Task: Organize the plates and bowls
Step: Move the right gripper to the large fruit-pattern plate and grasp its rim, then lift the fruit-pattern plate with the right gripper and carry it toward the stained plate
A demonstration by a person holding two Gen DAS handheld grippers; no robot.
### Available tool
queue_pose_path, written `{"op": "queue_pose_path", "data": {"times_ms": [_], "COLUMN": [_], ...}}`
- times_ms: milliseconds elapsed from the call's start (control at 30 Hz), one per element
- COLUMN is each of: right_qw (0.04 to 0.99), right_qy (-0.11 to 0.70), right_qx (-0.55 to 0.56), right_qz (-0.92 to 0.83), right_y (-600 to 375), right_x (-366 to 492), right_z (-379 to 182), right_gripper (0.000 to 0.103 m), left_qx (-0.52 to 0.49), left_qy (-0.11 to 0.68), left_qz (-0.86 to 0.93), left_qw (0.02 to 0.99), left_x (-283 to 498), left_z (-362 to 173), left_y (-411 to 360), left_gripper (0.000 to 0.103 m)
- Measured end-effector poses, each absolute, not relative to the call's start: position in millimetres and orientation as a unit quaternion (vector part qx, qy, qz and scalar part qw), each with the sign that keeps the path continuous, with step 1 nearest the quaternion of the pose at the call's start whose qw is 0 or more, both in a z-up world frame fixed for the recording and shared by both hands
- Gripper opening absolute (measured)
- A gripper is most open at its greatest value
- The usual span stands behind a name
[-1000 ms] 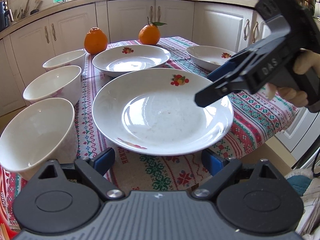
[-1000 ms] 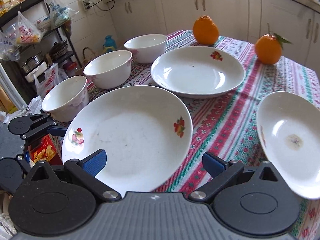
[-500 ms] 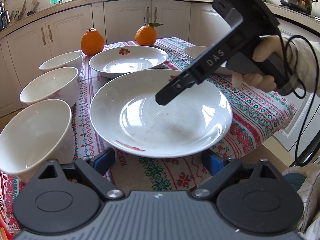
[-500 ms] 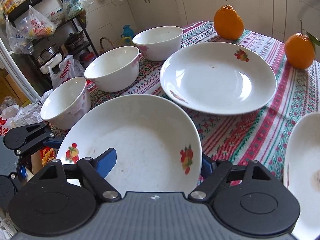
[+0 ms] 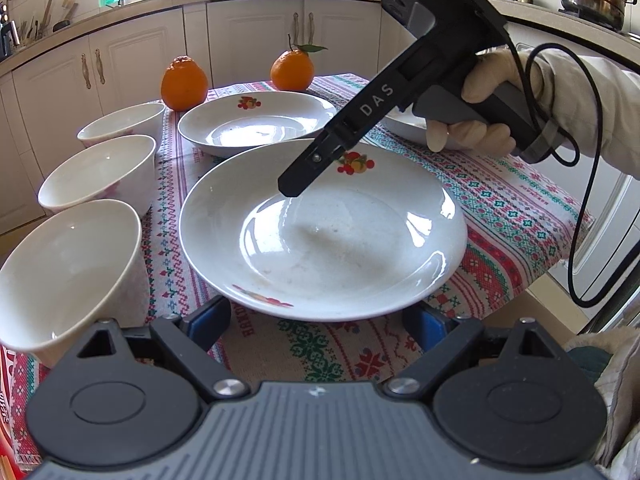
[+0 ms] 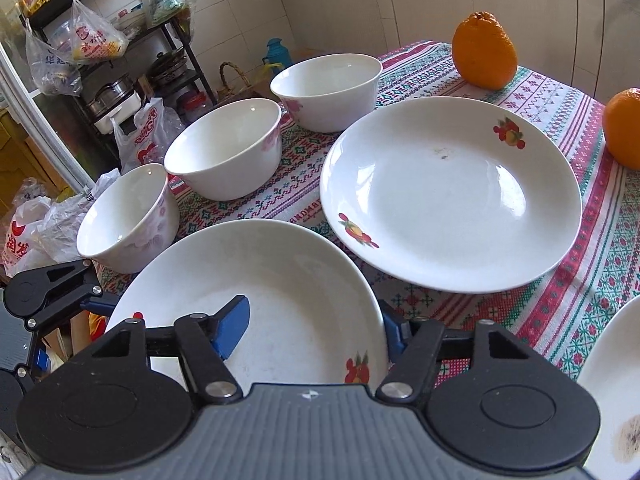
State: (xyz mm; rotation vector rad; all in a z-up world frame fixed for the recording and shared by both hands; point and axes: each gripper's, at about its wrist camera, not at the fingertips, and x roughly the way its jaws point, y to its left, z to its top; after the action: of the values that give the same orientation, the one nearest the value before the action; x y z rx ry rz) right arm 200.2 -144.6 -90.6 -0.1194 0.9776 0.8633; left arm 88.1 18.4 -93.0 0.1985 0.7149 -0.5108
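Observation:
A large white plate (image 5: 320, 236) with fruit decals lies nearest on the patterned tablecloth (image 5: 508, 204); it also shows in the right wrist view (image 6: 264, 300). My right gripper (image 6: 312, 328) is open and straddles this plate's rim, one blue pad over the plate, the other outside the rim. In the left wrist view one of its fingers (image 5: 304, 172) hangs over the plate. My left gripper (image 5: 320, 320) is open and empty at the plate's near edge. A second plate (image 6: 448, 196) lies behind it. Three white bowls (image 6: 224, 148) stand in a row on the left.
Two oranges (image 5: 184, 84) (image 5: 292, 70) sit at the table's far end. A third plate (image 6: 612, 392) lies at the right edge, partly hidden behind my right hand in the left wrist view. Kitchen cabinets stand behind the table. A shelf with bags (image 6: 92, 40) stands beyond the bowls.
My right gripper has moved in from the right and down, so its fingers now straddle the near plate's rim. My left gripper has stayed at the plate's near edge.

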Motion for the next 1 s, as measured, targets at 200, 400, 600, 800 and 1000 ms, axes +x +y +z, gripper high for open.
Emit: {"op": "queue_pose_path", "data": {"times_ms": [200,400,600,800,1000], "right_qw": [0.792,0.791,0.793,0.794,0.798], "right_qy": [0.455,0.456,0.455,0.455,0.448], "right_qx": [-0.057,-0.065,-0.064,-0.059,-0.053], "right_qz": [0.403,0.404,0.401,0.399,0.399], "right_y": [-144,-143,-145,-149,-157], "right_x": [200,197,194,188,181], "right_z": [-90,-89,-89,-88,-81], "right_gripper": [0.073,0.073,0.073,0.073,0.073], "left_qx": [0.099,0.103,0.108,0.125,0.130], "left_qy": [0.343,0.339,0.342,0.344,0.345], "left_qz": [-0.250,-0.253,-0.256,-0.259,-0.268], "left_qw": [0.900,0.900,0.898,0.894,0.890], "left_x": [88,87,87,84,82], "left_z": [-93,-93,-91,-89,-83], "left_y": [18,17,17,13,10], "left_gripper": [0.093,0.093,0.092,0.091,0.091]}}
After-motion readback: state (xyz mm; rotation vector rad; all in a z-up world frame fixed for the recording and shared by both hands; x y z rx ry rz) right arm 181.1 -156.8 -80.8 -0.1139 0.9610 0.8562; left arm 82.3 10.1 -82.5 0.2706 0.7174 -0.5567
